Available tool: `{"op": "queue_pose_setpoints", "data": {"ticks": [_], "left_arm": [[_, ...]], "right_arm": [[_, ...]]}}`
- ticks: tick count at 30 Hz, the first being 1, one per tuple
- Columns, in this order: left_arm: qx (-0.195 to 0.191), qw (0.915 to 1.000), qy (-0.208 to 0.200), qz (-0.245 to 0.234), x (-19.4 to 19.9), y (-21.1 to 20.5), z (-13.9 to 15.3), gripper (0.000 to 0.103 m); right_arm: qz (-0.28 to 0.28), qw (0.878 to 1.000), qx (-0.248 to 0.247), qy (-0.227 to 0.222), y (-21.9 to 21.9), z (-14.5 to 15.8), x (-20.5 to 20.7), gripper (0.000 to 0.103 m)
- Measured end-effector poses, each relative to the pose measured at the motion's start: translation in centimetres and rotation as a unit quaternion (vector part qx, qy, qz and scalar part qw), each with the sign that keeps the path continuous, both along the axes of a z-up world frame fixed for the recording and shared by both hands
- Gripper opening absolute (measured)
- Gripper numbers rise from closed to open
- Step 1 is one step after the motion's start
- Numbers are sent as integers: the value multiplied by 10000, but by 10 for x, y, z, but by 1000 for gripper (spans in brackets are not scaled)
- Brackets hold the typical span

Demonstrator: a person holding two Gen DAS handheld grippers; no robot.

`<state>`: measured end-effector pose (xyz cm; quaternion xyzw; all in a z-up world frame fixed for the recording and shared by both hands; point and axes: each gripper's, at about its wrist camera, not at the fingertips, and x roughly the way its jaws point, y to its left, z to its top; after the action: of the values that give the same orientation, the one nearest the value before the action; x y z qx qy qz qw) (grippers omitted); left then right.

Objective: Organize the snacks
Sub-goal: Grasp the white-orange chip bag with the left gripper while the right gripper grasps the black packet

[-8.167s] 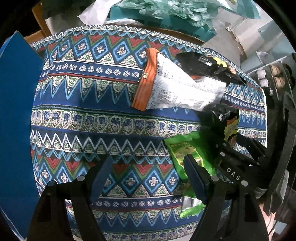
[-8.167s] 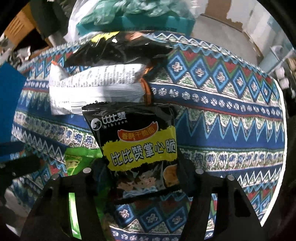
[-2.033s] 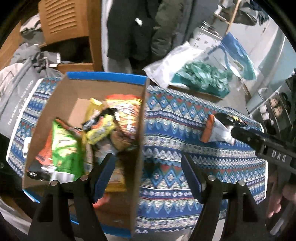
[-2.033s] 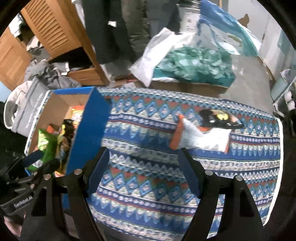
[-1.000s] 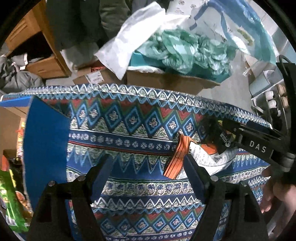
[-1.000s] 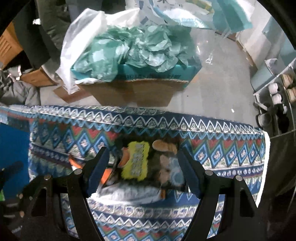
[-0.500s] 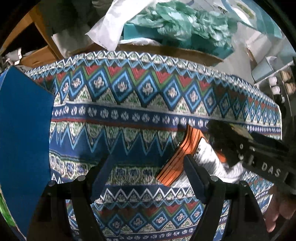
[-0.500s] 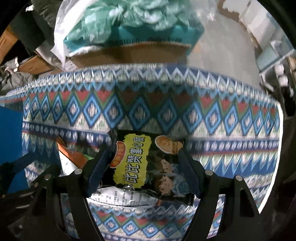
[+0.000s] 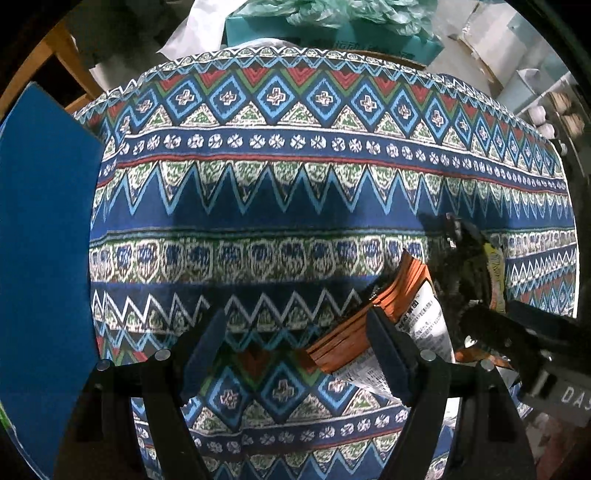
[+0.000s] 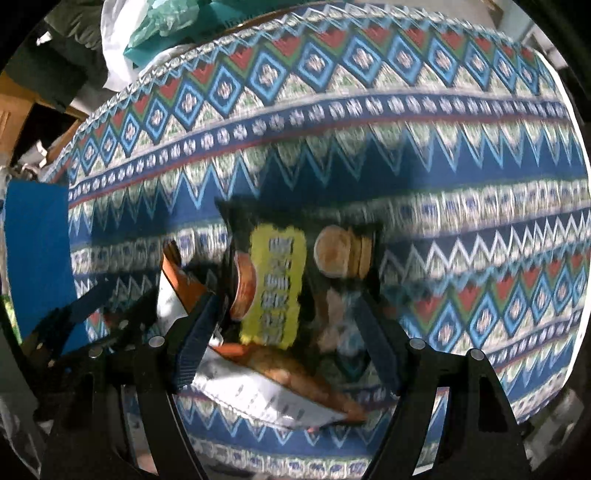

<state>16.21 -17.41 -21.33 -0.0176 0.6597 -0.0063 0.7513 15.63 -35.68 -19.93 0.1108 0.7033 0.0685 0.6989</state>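
Two snack bags lie overlapping on the patterned tablecloth [image 9: 295, 184]. The black bag with a yellow label [image 10: 277, 280] lies partly on the orange-and-white bag [image 10: 258, 398]. My right gripper [image 10: 290, 332] points down over the black bag, open, one finger on each side of it; the view is blurred. My left gripper [image 9: 295, 347] is open just above the cloth, and its right finger stands at the orange seam of the orange-and-white bag [image 9: 424, 314]. The black bag [image 9: 469, 266] and the right gripper [image 9: 476, 314] show at the right of the left wrist view.
A blue box flap [image 9: 44, 240] stands up at the table's left end. Beyond the far table edge sits a teal box of green tissue [image 9: 332, 22] and a white plastic bag [image 10: 118, 55]. Shelves with white cups [image 9: 543, 114] are at the far right.
Both grippers have dropped closer to the table and moved over the two bags. The black bag now lies between the right fingers; the orange seam has reached the left gripper's right finger.
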Motion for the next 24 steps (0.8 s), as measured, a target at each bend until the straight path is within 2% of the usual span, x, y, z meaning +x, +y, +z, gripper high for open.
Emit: {"op": "queue_pose_setpoints", "data": {"ticks": [2, 7, 12, 15, 18, 24], "left_arm": [[-27, 10000, 13, 36, -5, 1, 2, 79], [-282, 9992, 21, 283, -23, 17, 17, 79], [-559, 9961, 105, 681, -45, 36, 22, 79], [-653, 9945, 172, 806, -66, 41, 19, 79], [-721, 9941, 259, 771, -81, 40, 17, 79], [-755, 9931, 248, 863, -95, 41, 23, 80]], "right_arm": [[25, 10000, -7, -29, -7, 2, -12, 77], [706, 9929, -788, -539, -14, 20, -38, 77], [883, 9896, -1000, -542, -19, 18, -68, 77], [856, 9915, -902, -383, -15, 7, -93, 77], [820, 9948, -575, -179, -11, -2, -121, 77], [1059, 9929, -451, -305, 10, -1, -158, 77]]}}
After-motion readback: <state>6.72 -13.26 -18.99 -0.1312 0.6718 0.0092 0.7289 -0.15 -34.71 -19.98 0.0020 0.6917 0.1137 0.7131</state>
